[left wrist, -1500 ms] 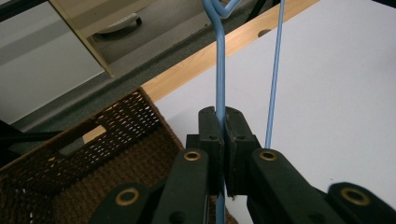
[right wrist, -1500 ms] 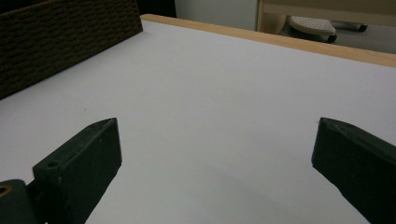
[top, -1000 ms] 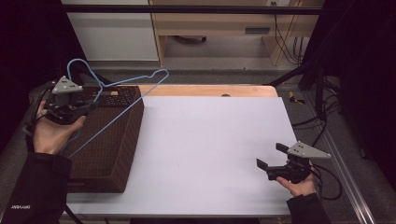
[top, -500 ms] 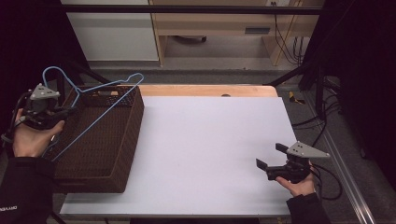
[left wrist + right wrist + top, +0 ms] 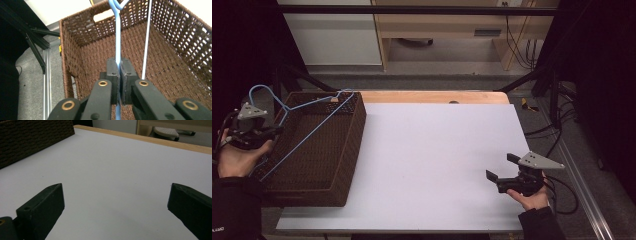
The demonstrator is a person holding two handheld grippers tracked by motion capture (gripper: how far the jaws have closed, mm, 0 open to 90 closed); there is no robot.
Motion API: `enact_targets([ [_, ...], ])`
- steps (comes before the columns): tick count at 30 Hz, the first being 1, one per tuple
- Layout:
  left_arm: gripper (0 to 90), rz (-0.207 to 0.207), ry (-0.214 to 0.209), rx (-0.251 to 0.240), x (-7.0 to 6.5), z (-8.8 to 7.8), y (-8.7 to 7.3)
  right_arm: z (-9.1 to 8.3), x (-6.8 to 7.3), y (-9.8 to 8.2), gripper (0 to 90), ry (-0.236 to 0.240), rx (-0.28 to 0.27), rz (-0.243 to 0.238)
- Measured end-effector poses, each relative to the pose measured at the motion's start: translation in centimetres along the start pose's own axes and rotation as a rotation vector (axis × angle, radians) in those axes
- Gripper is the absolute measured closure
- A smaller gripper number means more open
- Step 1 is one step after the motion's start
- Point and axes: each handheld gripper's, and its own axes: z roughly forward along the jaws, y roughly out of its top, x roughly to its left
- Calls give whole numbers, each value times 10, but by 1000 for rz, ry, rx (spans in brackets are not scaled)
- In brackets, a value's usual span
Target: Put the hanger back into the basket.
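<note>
wicker basket (image 5: 337, 165) — no readable writing.

Beyond your white bench (image 5: 437, 150) stands a wooden desk (image 5: 447, 20). Black cables (image 5: 517, 45) hang beside it, over grey floor (image 5: 422, 80).

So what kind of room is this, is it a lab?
Probably a lab or workshop set up for recording. A white table stands inside a black metal frame, loose cables lie on the floor, and a person's hands hold camera grippers, the left gripper pinching a blue hanger.
</note>
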Motion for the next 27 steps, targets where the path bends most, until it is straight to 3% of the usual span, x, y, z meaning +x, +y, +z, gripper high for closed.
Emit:
enact_targets([
  [16,875,-2,-36,82,-21,49,-32,0,0,0,13,-1,2,-1],
  [20,868,-20,-62,105,-23,57,-37,0,0,0,13,-4,1,-3],
  [22,834,-31,-73,111,-22,57,-38,0,0,0,13,-2,0,6],
  [25,740,-64,-66,80,-20,49,-37,0,0,0,12,-4,1,3],
  [27,689,-91,-84,46,-17,40,-36,0,0,0,12,-4,-1,9],
])
